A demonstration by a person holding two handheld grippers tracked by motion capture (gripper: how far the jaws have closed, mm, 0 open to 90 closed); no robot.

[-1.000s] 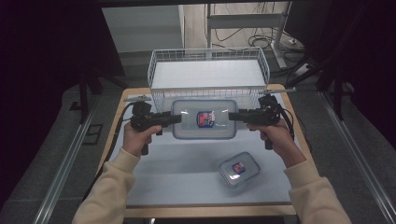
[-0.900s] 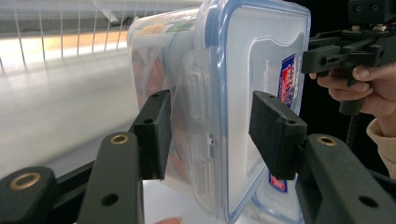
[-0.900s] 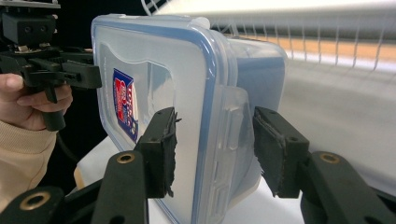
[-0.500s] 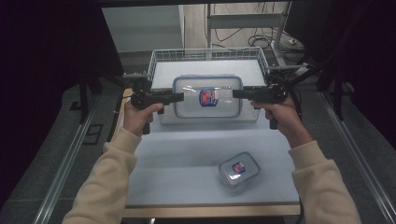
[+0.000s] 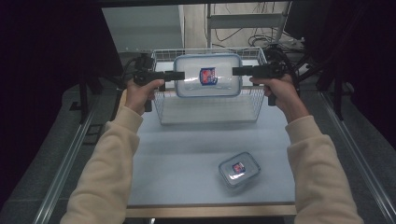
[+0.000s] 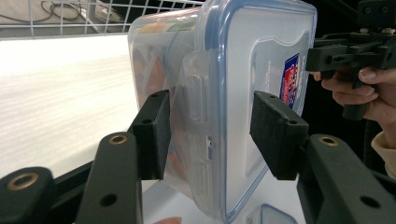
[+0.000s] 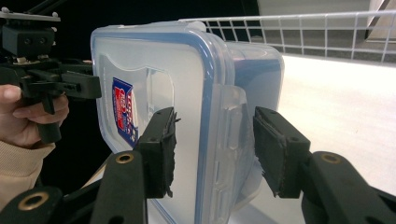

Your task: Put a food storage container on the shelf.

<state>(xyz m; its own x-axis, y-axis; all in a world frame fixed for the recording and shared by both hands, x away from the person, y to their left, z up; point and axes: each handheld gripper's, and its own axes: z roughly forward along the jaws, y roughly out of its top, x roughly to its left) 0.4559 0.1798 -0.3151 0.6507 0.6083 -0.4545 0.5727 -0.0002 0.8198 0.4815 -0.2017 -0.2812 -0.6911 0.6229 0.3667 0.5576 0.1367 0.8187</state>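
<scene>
Holding the large lidded container (image 5: 208, 75) level above the wire basket (image 5: 208, 106), long axis running between your hands, your left gripper (image 5: 169, 74) and right gripper (image 5: 237, 71) clamp its ends over the pale blue table (image 5: 187, 154); the surrounding room is dark.

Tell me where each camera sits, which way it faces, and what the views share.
High view: above the person's side, looking forward and down on the table; both sleeves, hands and tongs show, holding the large container over the wire basket.
Left gripper view: rides the left tongs, looking along them at the container's end clip.
Right gripper view: rides the right tongs, facing the opposite end.
Shared: each gripper view shows the container, the basket and the other hand.
</scene>
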